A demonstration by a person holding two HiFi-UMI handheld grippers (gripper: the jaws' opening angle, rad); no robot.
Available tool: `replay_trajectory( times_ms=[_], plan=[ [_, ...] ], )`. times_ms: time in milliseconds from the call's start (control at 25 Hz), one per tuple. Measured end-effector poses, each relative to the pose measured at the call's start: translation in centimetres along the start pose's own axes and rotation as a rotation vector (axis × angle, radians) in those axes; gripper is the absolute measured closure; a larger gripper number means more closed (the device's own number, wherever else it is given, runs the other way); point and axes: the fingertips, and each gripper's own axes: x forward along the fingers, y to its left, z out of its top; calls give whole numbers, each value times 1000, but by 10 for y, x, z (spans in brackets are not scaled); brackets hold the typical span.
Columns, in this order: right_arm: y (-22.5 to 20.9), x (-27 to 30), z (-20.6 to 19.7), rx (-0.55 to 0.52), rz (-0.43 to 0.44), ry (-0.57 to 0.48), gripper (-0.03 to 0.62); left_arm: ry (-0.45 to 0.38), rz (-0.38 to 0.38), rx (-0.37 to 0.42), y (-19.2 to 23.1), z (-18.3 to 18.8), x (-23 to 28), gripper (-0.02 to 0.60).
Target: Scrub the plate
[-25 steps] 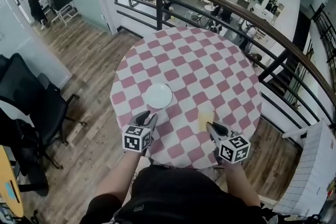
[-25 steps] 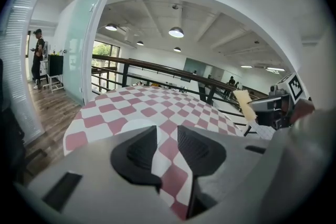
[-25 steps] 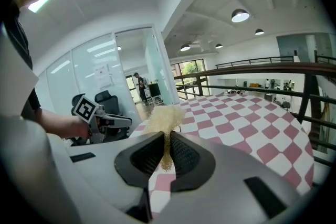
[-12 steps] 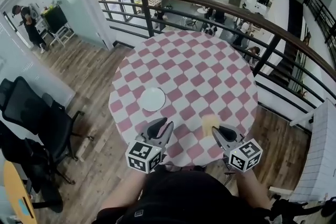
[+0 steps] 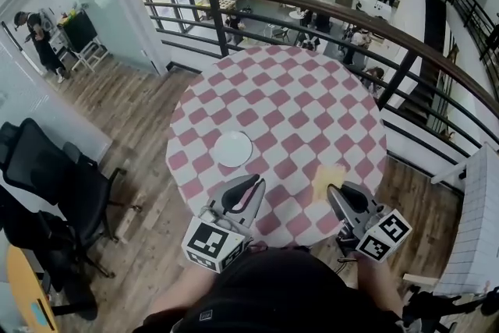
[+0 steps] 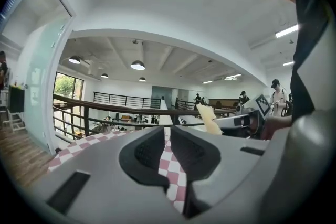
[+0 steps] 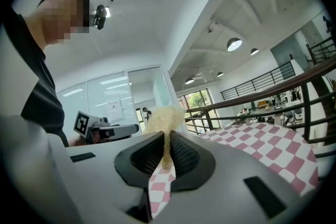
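Note:
A white plate (image 5: 234, 149) lies on the left half of the round checkered table (image 5: 296, 97). My left gripper (image 5: 252, 185) hovers just in front of the plate and to its right, near the table's edge. Its jaws (image 6: 168, 136) are closing to a narrow gap with nothing between them. My right gripper (image 5: 336, 191) is over the near right edge, shut on a yellow sponge (image 5: 328, 176). The sponge (image 7: 167, 119) sticks out past the right gripper's (image 7: 166, 140) tips. It also shows in the left gripper view as the yellow sponge (image 6: 209, 117).
A dark curved railing (image 5: 327, 12) runs round the far side of the table, with a lower floor beyond it. A black office chair (image 5: 47, 175) stands on the wooden floor to the left. A person (image 5: 35, 31) stands far off at the upper left.
The left gripper has drawn back from the plate's rim toward the near edge and its jaws have narrowed. The right gripper has shifted a little right with the sponge.

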Motion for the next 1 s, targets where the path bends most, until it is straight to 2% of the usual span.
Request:
replay_trajectory(
  times_ms=[200,440,1000],
  plan=[
    [10,10,20,-27,11,-38,551,-16,16,1,11,11,-6,568],
    [18,16,34,-74,34,-58,553,-32,33,-5,19,16,-9,574],
    [25,25,17,-132,41,6,553,-41,37,-19,18,19,-5,575]
  ],
)
